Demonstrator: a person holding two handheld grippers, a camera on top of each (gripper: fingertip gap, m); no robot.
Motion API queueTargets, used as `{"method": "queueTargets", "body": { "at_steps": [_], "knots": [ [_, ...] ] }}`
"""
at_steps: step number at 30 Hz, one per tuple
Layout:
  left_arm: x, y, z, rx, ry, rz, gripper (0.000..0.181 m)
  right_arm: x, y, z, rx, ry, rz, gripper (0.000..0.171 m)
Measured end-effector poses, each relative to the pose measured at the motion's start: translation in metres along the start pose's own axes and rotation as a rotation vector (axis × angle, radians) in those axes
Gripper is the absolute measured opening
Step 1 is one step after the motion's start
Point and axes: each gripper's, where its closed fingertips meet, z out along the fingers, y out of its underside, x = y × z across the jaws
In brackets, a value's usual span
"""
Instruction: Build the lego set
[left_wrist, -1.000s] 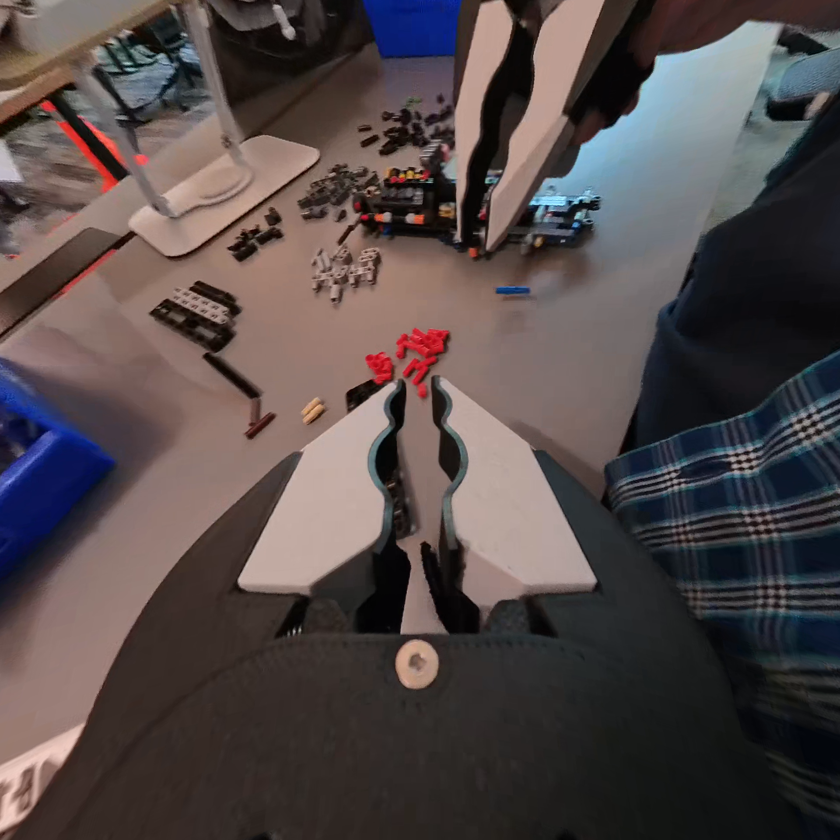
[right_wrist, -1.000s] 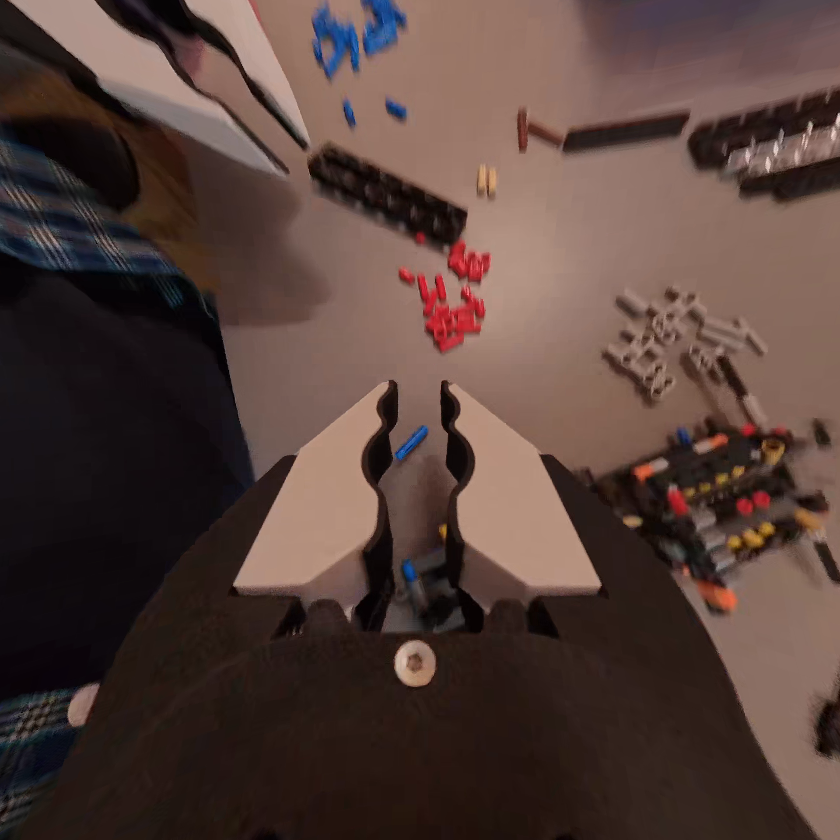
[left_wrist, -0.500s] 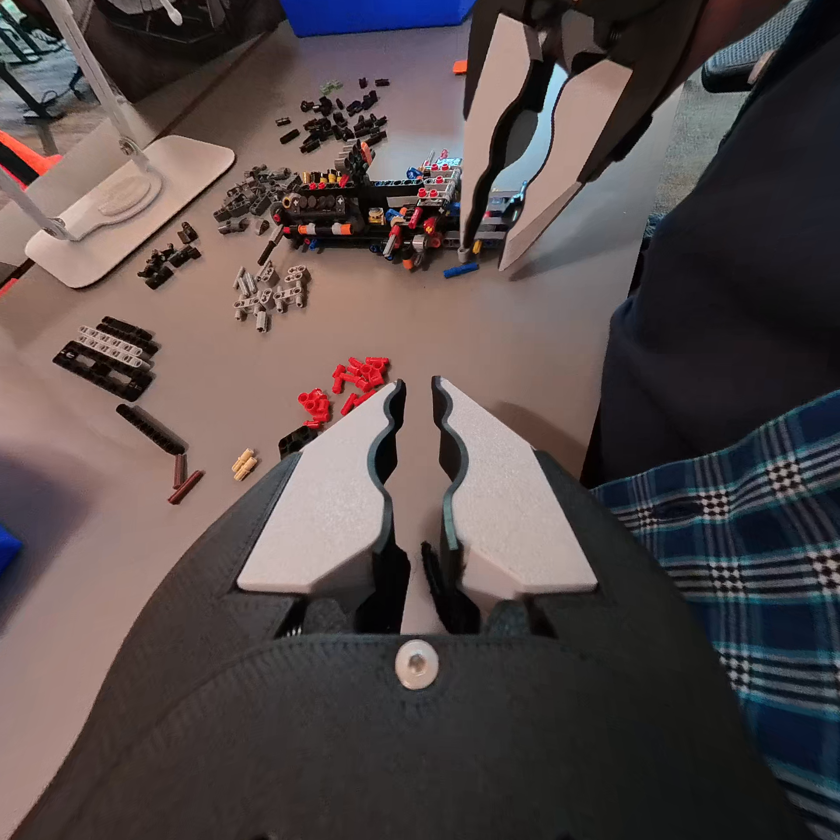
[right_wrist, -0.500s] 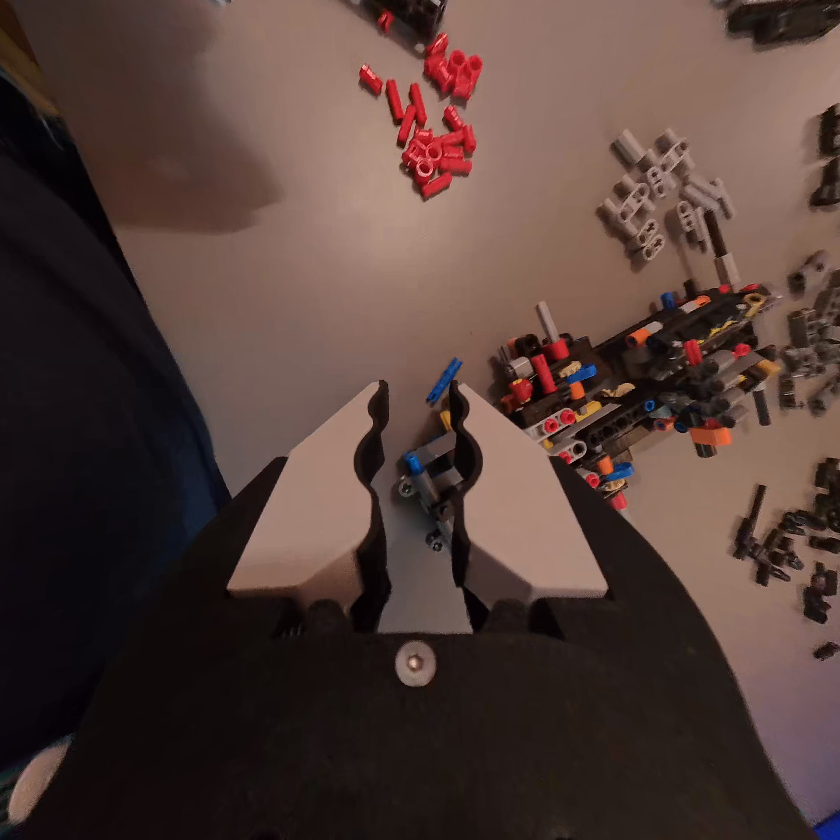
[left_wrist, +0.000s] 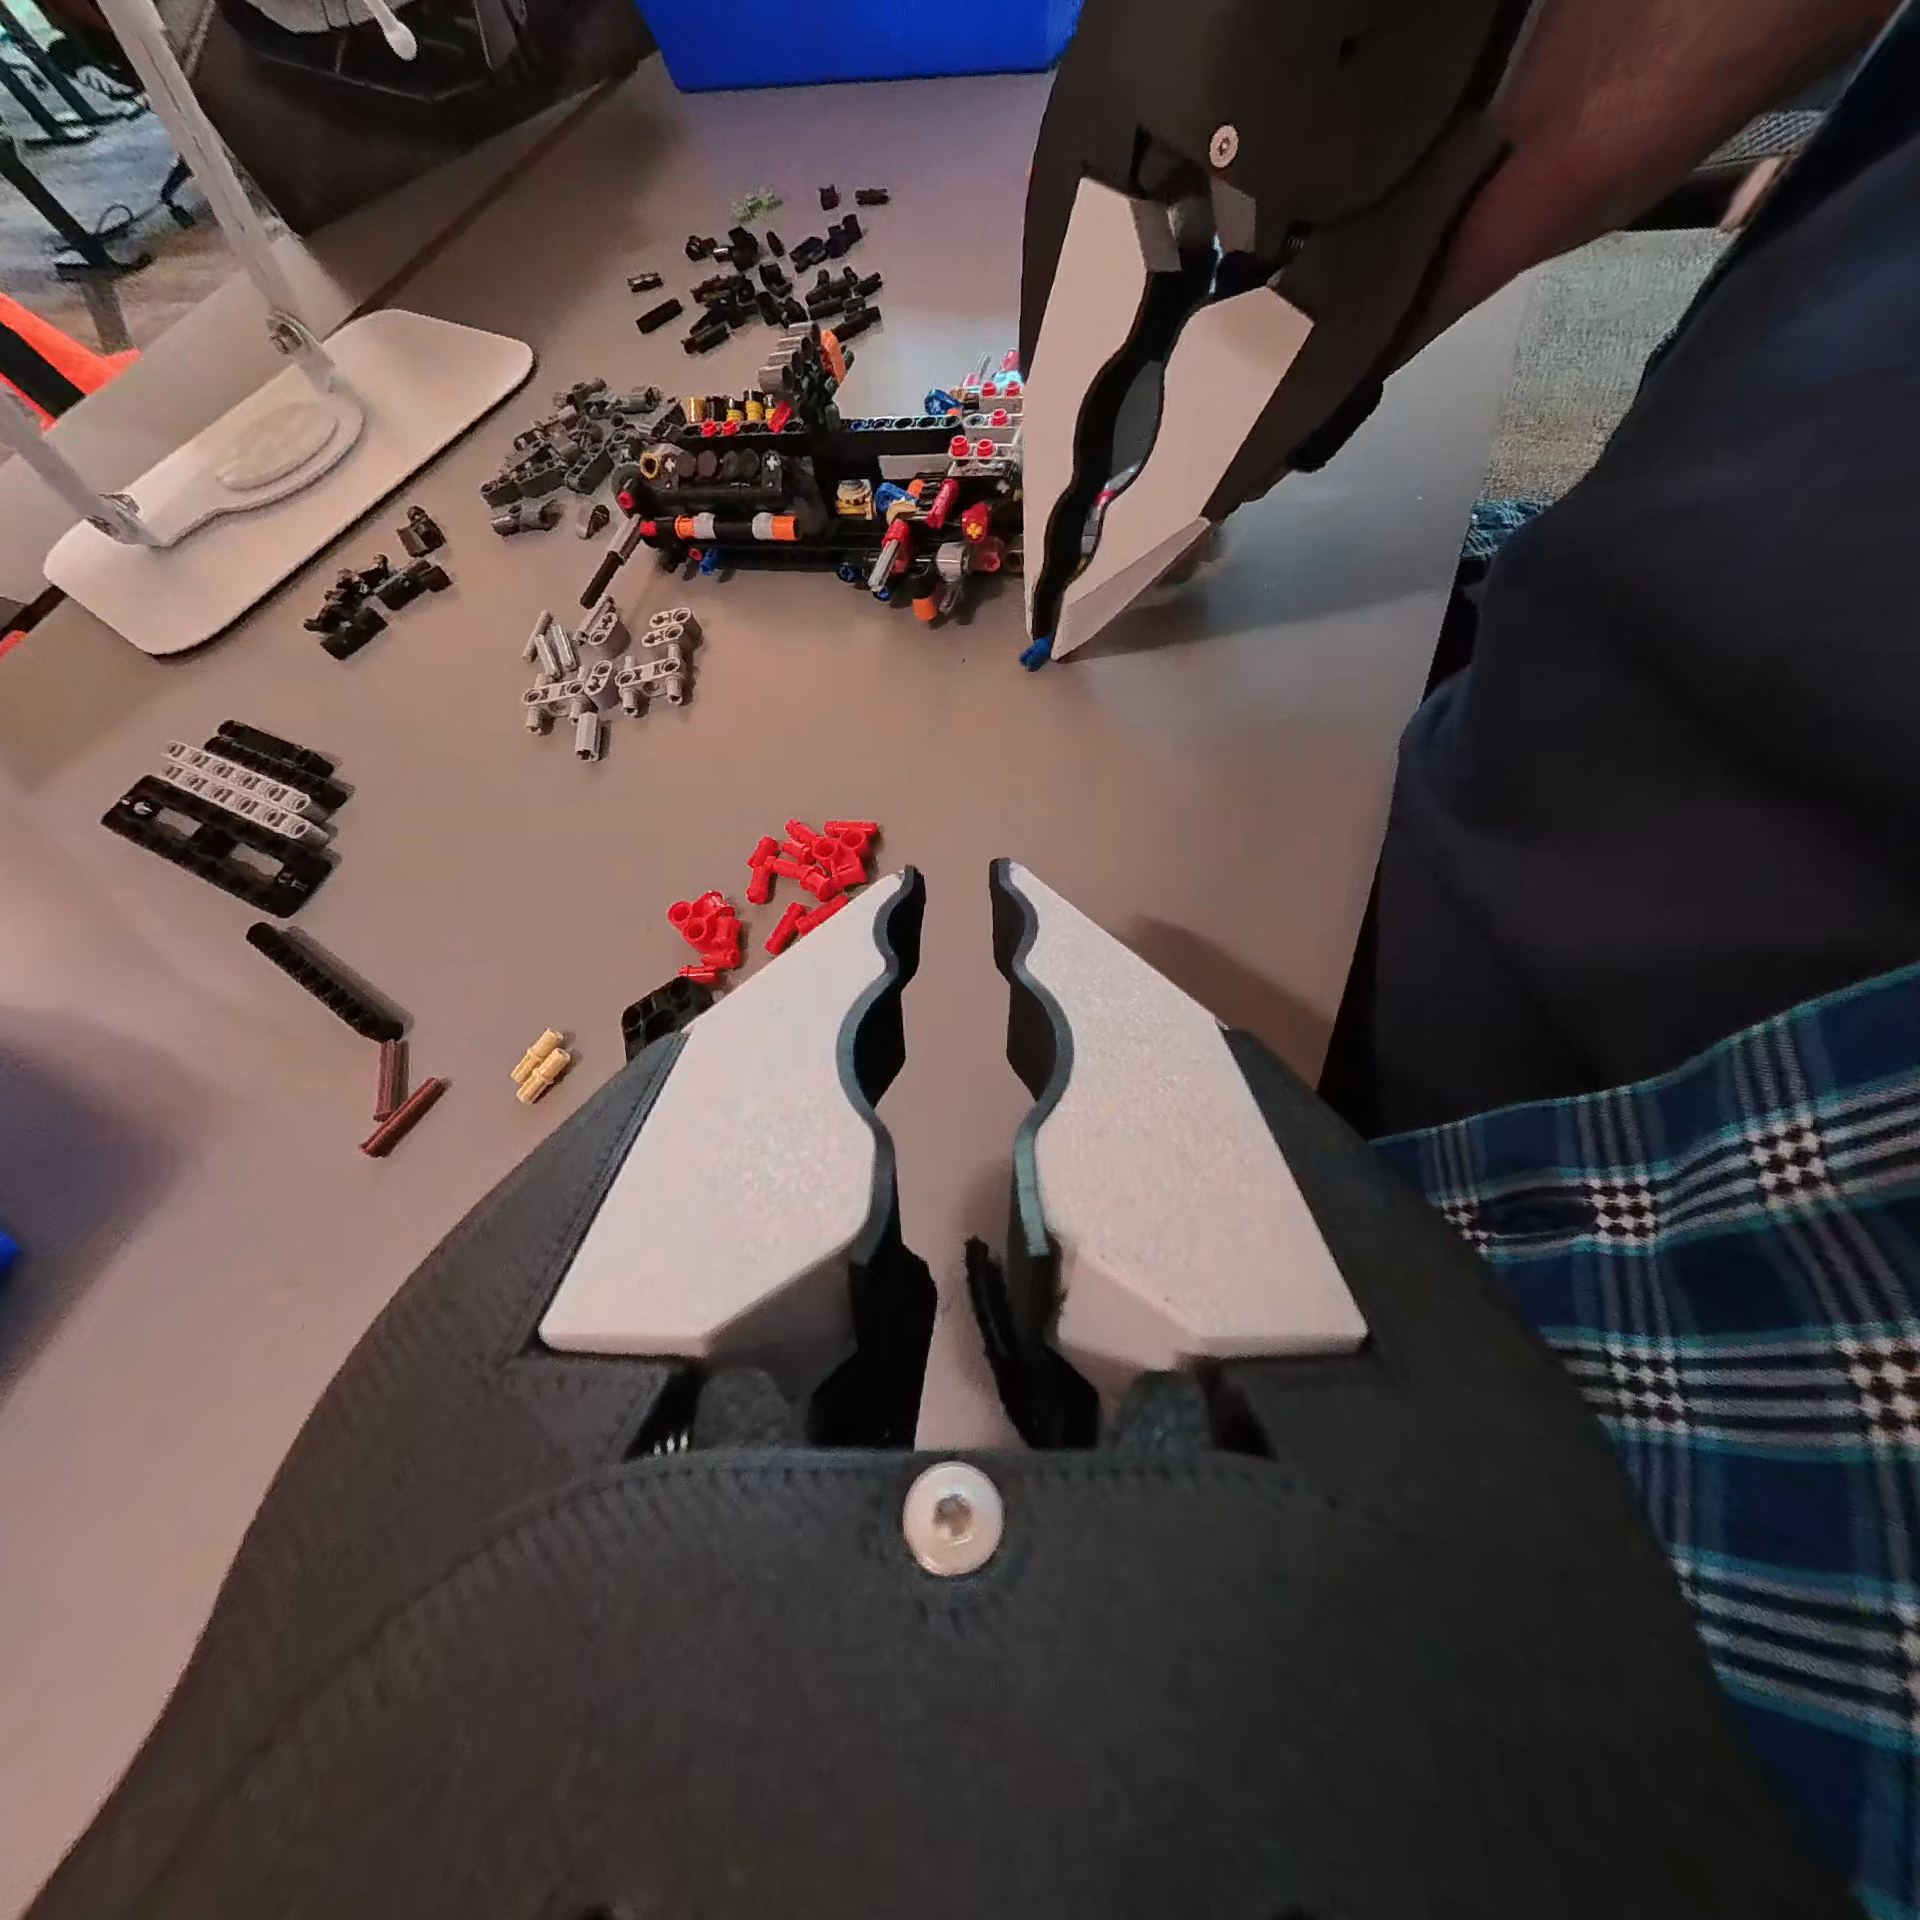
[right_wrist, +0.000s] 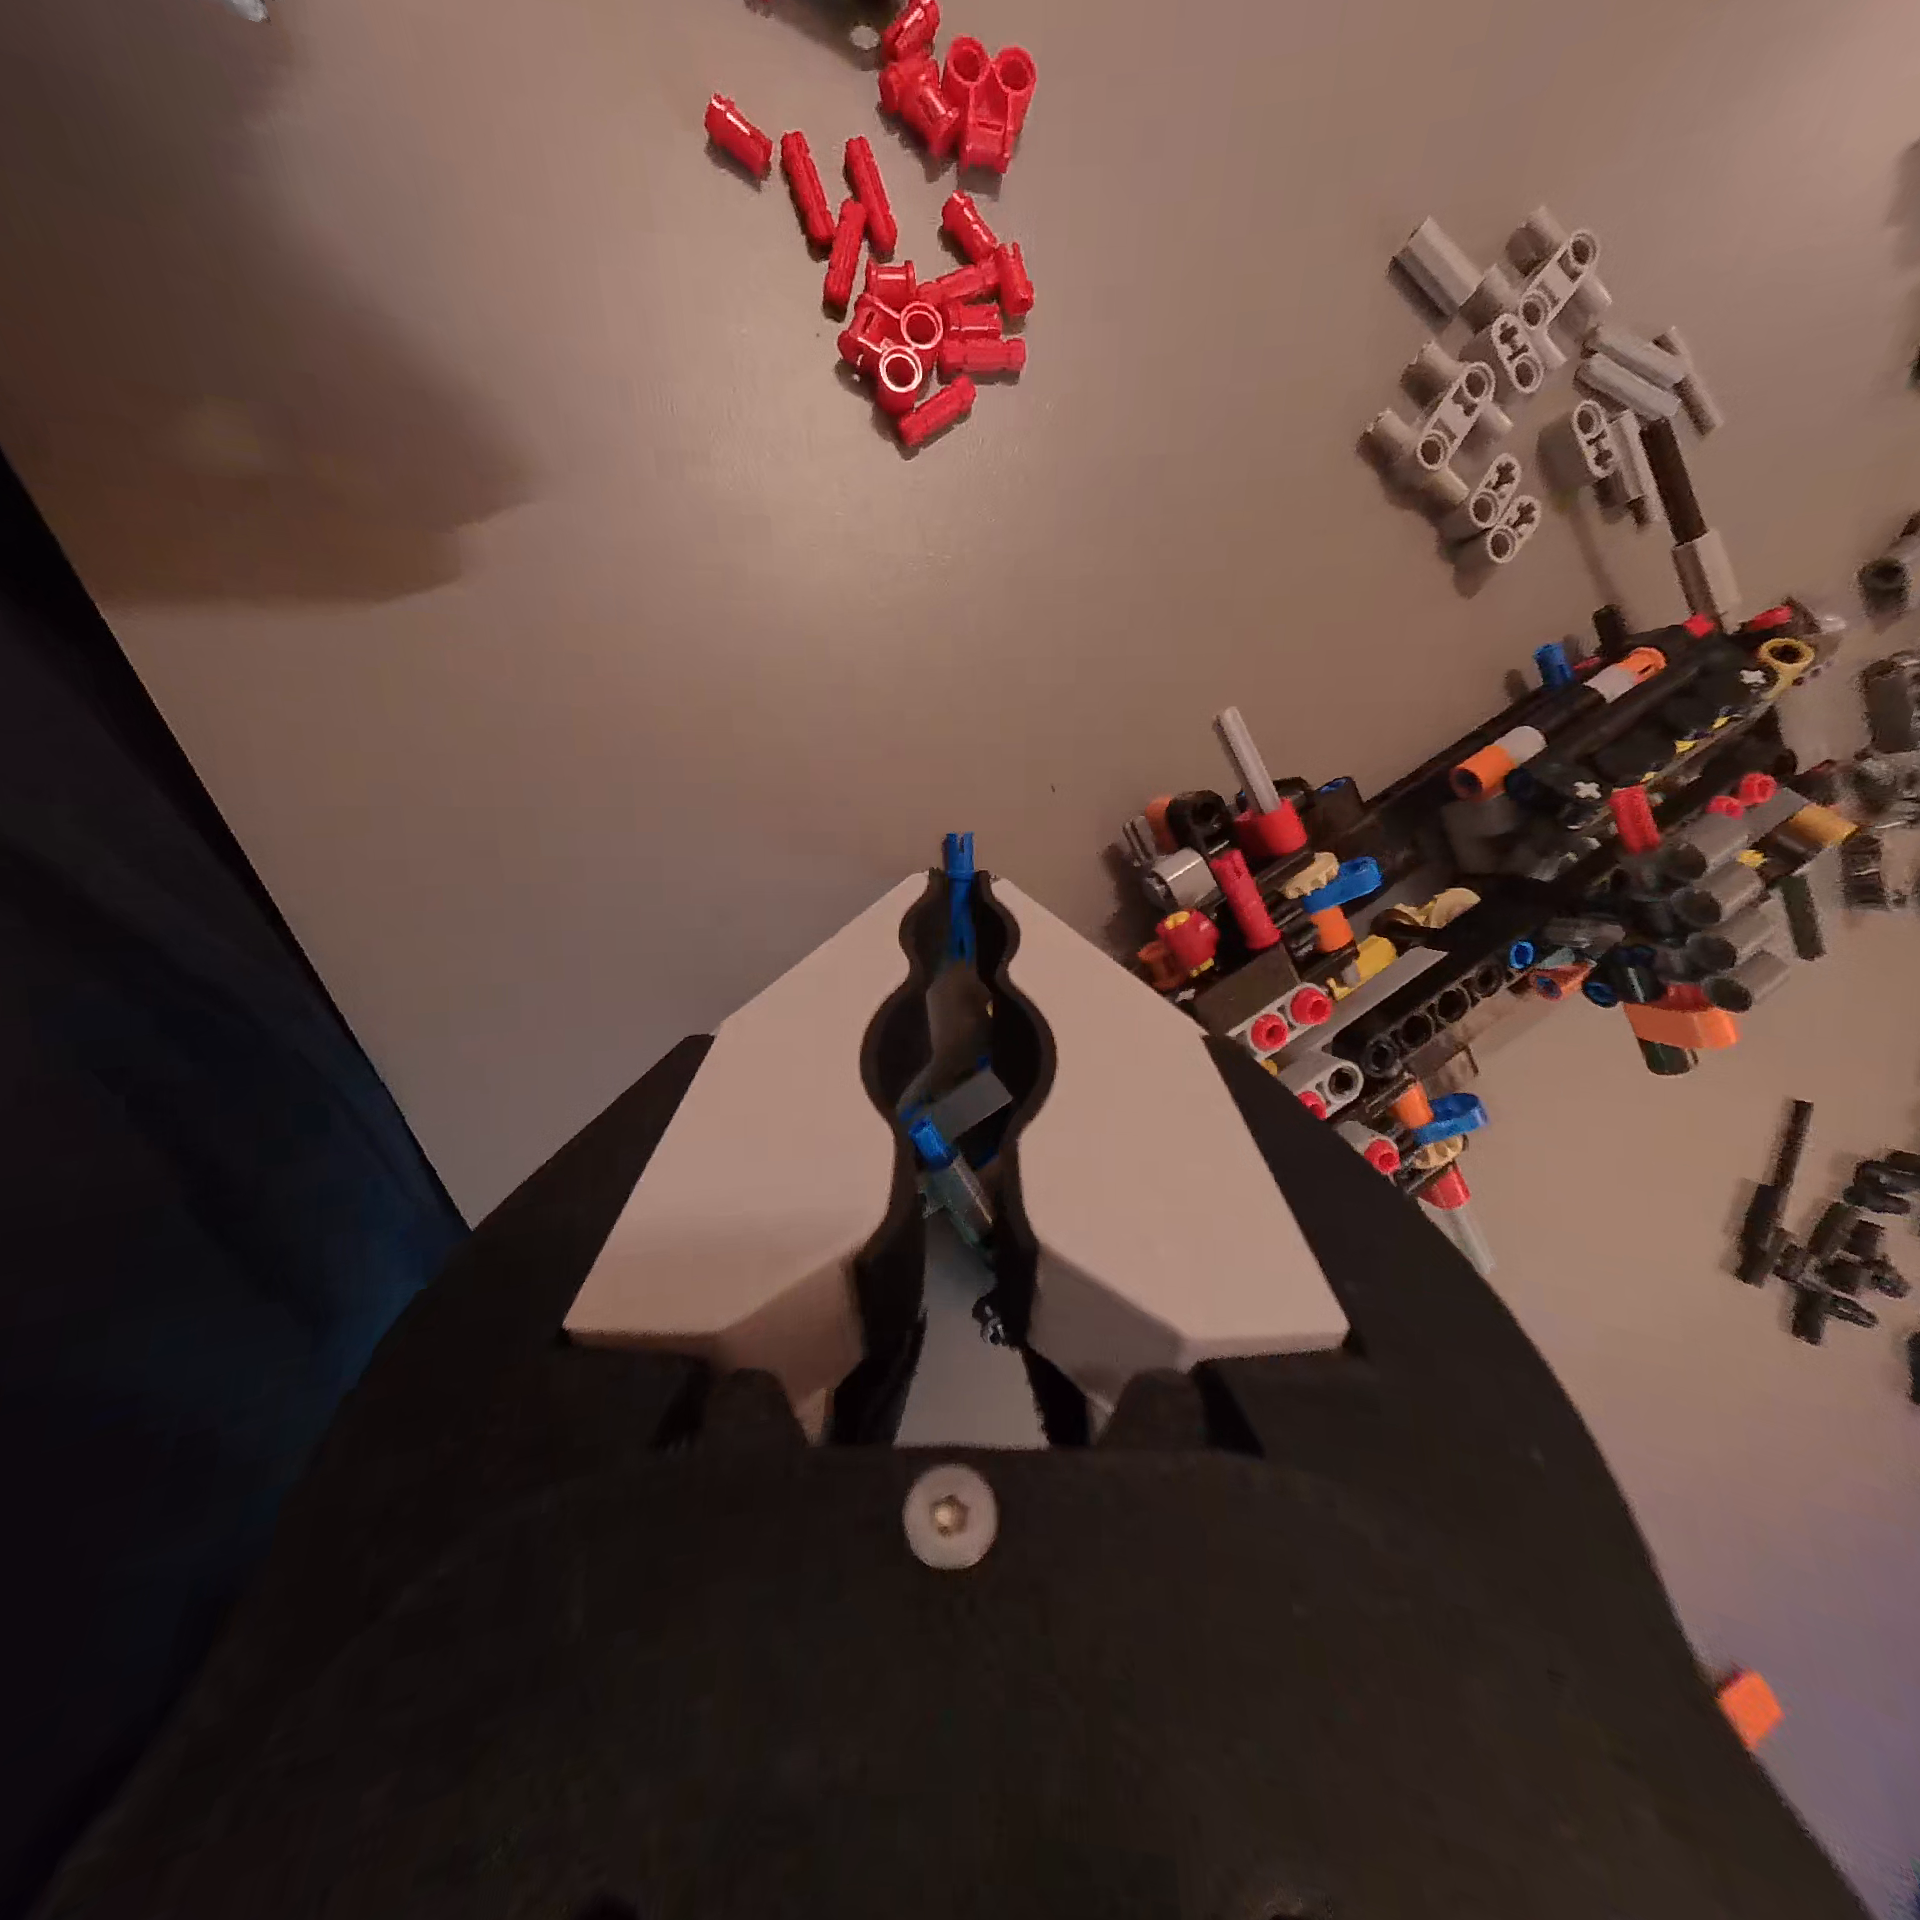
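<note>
The part-built lego model of black beams with red, orange, blue and yellow pins lies on the grey table; it also shows in the right wrist view. My right gripper is shut on a small blue pin at the table surface, just left of the model's near end. In the left wrist view that gripper stands tip-down with the blue pin at its tips. My left gripper is open and empty, above the table near the red pins.
Loose parts lie in groups: red pins, grey connectors, black pins, dark grey pieces, black beams, tan pins. A white stand base is at far left. A person's dark and plaid clothing is at right. My hands' fingertips stand some 12 centimeters from each other.
My right gripper has come down onto the blue pin beside the model and shut on it. My left gripper has stayed open in roughly the same place.
</note>
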Motion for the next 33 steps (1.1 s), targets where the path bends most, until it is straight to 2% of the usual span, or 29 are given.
{"method": "queueTargets", "body": {
  "at_steps": [7,12,16,22,25,29,33],
  "knots": [
    [0.003,-0.003,0.005,0.016,0.021,0.019,0.018,-0.031,-0.03,0.001,0.112,-0.221,0.076,0.001],
    [0.003,-0.009,0.011,0.025,-0.009,0.119,0.026,-0.046,-0.068,-0.021,0.267,-0.446,0.169,0.001],
    [0.002,-0.017,0.011,0.042,-0.04,0.21,0.027,-0.053,-0.082,-0.035,0.306,-0.591,0.201,0.001],
    [0.011,-0.025,0.011,0.07,-0.013,0.31,0.019,-0.058,-0.09,-0.046,0.319,-0.709,0.204,0.001],
    [0.014,-0.027,0.01,0.074,-0.01,0.34,0.008,-0.058,-0.092,-0.049,0.324,-0.743,0.211,0.001],
    [0.012,-0.029,0.007,0.081,-0.025,0.332,0.006,-0.055,-0.097,-0.052,0.344,-0.755,0.231,0.001],
    [0.005,-0.036,0.003,0.112,-0.075,0.279,0.002,-0.045,-0.107,-0.059,0.434,-0.749,0.292,0.004]
  ]
}}
